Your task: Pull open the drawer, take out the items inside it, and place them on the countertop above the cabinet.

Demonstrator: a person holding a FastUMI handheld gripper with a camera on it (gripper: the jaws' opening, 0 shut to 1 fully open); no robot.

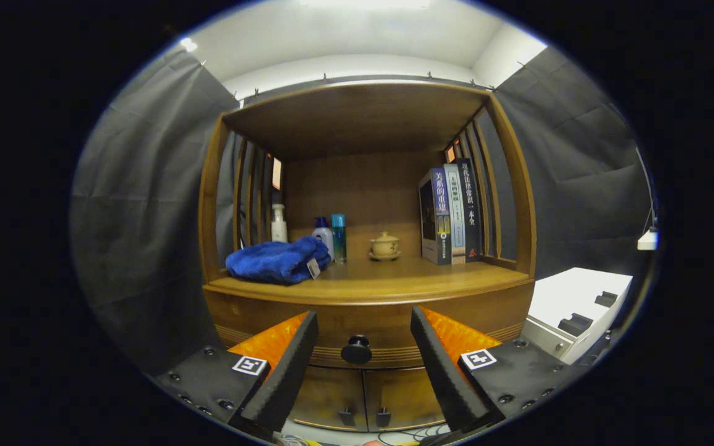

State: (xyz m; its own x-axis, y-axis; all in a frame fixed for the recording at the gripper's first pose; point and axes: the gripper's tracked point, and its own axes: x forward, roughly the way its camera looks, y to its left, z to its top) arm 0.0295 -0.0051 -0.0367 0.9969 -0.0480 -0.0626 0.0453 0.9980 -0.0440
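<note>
The gripper (363, 347) has its fingers spread wide, holding nothing, with the closed drawer's round knob (356, 350) between them, apart from both. Above, the desk (394, 282) carries a blue towel (277, 260), three bottles (324, 235), a small lidded cup (385, 246) and upright books (453, 214). The drawer's contents are hidden

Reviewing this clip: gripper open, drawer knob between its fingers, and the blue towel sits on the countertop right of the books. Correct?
Not quite. In the gripper view the blue towel lies left of the books. The gripper is open, with the drawer knob between its fingers.
</note>
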